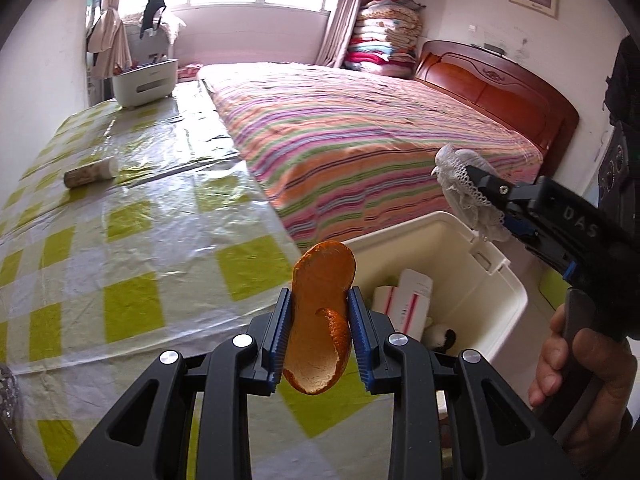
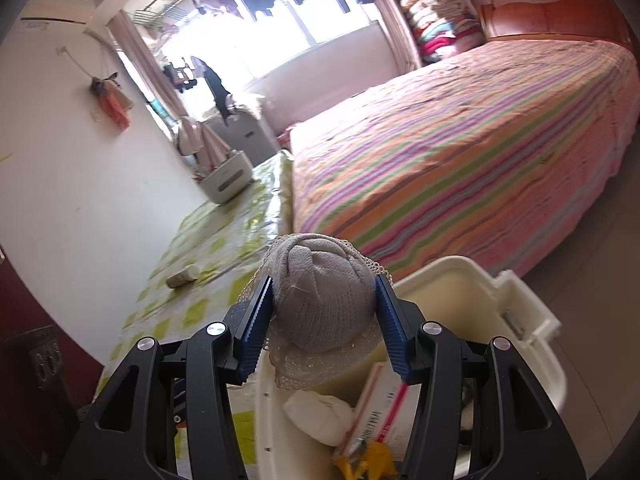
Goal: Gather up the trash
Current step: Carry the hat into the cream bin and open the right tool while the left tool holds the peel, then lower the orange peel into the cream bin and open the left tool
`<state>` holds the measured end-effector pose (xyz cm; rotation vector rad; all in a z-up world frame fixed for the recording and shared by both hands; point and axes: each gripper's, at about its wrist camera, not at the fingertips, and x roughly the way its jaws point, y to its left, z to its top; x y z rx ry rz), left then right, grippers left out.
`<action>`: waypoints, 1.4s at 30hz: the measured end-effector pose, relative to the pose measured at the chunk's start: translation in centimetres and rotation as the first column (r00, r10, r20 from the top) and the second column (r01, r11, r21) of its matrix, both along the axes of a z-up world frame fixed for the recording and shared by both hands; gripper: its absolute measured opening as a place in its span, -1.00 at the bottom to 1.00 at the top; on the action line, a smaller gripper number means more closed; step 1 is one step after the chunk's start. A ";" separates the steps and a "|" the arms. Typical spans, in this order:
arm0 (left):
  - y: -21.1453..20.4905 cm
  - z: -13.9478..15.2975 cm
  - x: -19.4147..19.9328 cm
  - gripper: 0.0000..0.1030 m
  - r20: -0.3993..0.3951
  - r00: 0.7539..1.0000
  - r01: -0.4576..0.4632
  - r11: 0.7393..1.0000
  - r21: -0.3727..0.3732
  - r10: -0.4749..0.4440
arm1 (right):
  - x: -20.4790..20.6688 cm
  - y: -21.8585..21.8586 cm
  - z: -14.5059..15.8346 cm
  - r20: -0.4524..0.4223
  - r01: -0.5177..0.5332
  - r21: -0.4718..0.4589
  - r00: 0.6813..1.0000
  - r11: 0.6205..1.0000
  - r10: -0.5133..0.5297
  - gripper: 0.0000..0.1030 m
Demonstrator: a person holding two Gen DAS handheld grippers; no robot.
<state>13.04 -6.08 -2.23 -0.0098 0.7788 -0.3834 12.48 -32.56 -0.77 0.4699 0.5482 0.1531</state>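
While both grippers are loaded, the step in hand reads as the drop into the white bin [image 1: 496,292]. Left gripper [image 1: 320,334] pinches an orange peel [image 1: 320,312] between its blue pads, peel upright, hanging over the table's edge just beside the bin's near rim, not yet over the opening. Right gripper [image 2: 324,320] is clamped on a grey balled sock with lace trim [image 2: 324,304], held above the bin [image 2: 532,332].

Judgement: bring the left gripper rightward until the peel is clearly past the rim, then spread the jaws; release the sock first or keep the two tools apart so they do not collide over the opening. Peel is thin and curled, may stick to a ribbed pad.

Bin already holds a red-striped carton [image 2: 380,404], a white wad [image 2: 320,412], something yellow [image 2: 368,468]. A cylinder [image 1: 91,173] lies on the checked tablecloth [image 1: 120,240]; whether it is trash cannot be told. Bin bottom largely hidden by the grippers
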 end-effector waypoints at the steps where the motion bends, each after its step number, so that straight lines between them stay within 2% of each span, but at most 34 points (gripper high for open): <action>1: -0.3 0.0 0.0 -0.46 -0.003 1.000 0.006 1.000 -0.003 -0.006 | -0.1 -0.2 -0.1 -0.004 0.012 -0.005 1.000 1.000 -0.012 -0.02; 10: -2.1 -0.1 -0.2 -0.46 -0.008 0.999 0.038 0.999 0.003 -0.038 | -1.3 0.2 0.2 -0.006 0.077 -0.075 0.997 0.994 -0.078 -0.01; 15: -2.4 -0.3 -0.2 -0.46 -0.011 0.999 0.039 0.999 0.007 -0.039 | -1.8 0.1 0.4 0.004 0.097 -0.069 0.995 0.993 -0.097 0.34; 18: -2.5 -0.4 -0.1 -0.46 -0.017 0.999 0.040 0.999 0.008 -0.040 | -2.4 0.0 0.9 0.024 0.126 -0.071 0.992 0.989 -0.125 0.35; 26: -3.3 -0.5 0.1 -0.46 -0.041 0.997 0.059 0.998 -0.028 -0.060 | -3.6 -1.1 1.6 0.066 0.170 -0.003 0.983 0.985 -0.170 0.37; 42: -7.0 -1.5 0.1 -0.42 -0.060 0.985 0.161 0.987 0.001 -0.161 | -3.8 -2.5 1.1 0.086 0.193 0.057 0.977 0.979 -0.198 0.38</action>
